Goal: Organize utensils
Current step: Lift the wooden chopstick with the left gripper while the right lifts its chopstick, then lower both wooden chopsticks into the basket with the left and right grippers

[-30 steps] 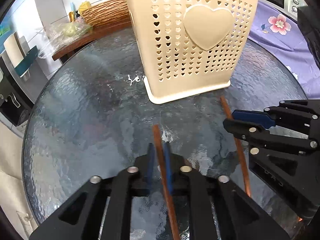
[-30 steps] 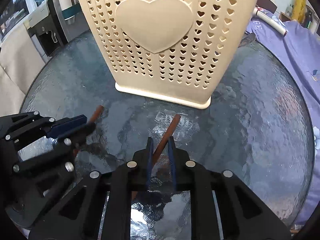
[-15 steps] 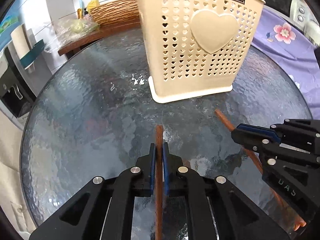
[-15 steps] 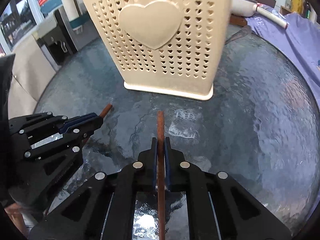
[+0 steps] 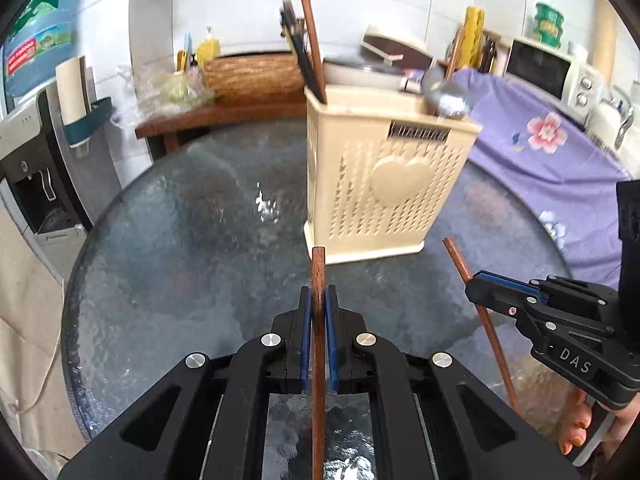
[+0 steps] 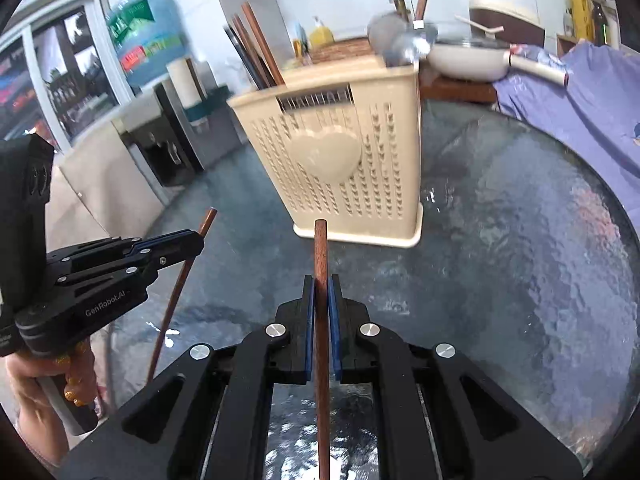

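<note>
My left gripper [image 5: 318,294] is shut on a brown wooden chopstick [image 5: 319,268] that runs forward between its blue pads, lifted off the glass. My right gripper [image 6: 321,284] is shut on a second brown chopstick [image 6: 321,252] in the same way. Each gripper shows in the other's view: the right gripper [image 5: 476,286] at the right with its chopstick [image 5: 480,312], the left gripper [image 6: 196,240] at the left with its chopstick [image 6: 176,292]. Ahead stands a cream perforated utensil holder [image 5: 384,184] [image 6: 340,164] holding dark chopsticks [image 5: 304,48] and a metal spoon [image 5: 448,98].
The round textured glass table [image 5: 180,264] [image 6: 520,260] carries the holder. Behind it are a wooden bench with a wicker basket [image 5: 252,76], a pan [image 6: 468,60], a purple floral cloth [image 5: 560,152], a microwave [image 5: 544,72] and a water dispenser [image 5: 36,168].
Both grippers closed on their chopsticks and rose away from the table, pitching up; the holder now looks smaller and farther, with its top and contents in view.
</note>
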Demonstrator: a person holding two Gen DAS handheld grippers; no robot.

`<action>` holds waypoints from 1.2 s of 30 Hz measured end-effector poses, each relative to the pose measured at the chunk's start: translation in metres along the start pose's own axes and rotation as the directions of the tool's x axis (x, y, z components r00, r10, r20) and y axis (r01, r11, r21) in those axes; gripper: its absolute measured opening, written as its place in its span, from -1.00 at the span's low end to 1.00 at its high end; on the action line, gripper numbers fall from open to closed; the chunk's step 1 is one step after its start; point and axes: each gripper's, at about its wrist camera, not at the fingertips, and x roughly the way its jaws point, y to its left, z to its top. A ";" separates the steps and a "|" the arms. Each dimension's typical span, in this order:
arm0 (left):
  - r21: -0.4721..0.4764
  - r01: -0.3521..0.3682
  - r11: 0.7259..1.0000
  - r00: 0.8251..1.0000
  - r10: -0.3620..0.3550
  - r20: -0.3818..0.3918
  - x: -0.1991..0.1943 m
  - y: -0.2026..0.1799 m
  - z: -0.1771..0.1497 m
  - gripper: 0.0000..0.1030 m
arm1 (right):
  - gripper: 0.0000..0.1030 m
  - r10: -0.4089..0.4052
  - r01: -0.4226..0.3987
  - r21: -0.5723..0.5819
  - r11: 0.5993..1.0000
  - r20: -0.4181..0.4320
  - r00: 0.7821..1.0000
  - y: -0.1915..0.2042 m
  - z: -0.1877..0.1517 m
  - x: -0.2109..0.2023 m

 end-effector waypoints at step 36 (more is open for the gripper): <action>0.002 0.134 0.991 0.944 -0.128 0.304 -0.122 -0.022 0.110 -0.88 | -0.85 0.110 -0.055 -0.176 0.983 0.323 0.940 0.056 0.102 -0.127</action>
